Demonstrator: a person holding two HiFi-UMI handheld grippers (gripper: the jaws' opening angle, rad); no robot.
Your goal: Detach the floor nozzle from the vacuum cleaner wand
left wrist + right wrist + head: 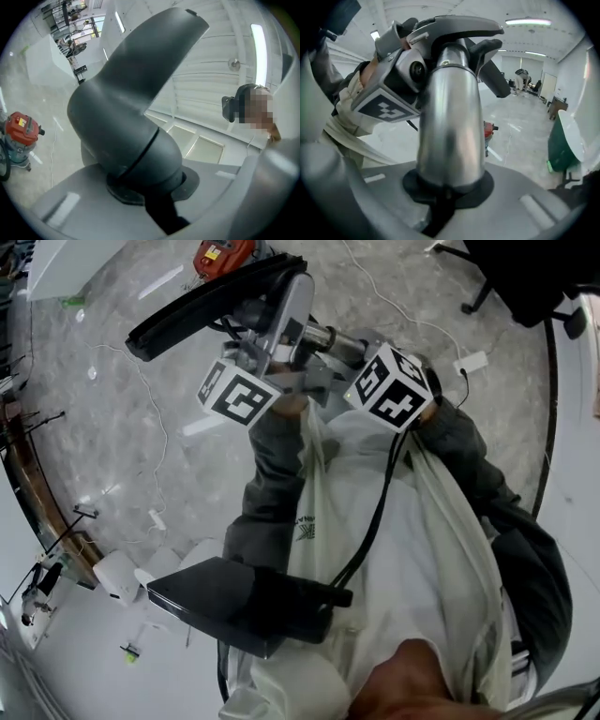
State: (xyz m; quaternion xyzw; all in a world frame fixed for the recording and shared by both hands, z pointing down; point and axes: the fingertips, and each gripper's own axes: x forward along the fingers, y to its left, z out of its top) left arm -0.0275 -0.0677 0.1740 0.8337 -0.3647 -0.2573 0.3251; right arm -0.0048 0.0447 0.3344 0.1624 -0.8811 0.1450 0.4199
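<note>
The vacuum's floor nozzle [206, 301] is lifted off the floor, its long black head at the head view's top left. Its grey neck [292, 306] joins the silver wand [330, 337]. My left gripper [274, 354] is shut on that neck, which fills the left gripper view as a grey elbow [126, 117] between the jaws of the left gripper [150, 190]. My right gripper [343, 352] is shut on the wand, seen as a shiny tube [450, 126] rising from the right gripper [447, 190]. Nozzle and wand still look joined. The two grippers sit close together.
A red canister vacuum [220, 254] stands on the marble floor beyond the nozzle. White cables [150, 437] and a power strip [472, 362] lie on the floor. A chair base [478, 287] is at top right. A black box [234, 606] hangs at the person's waist.
</note>
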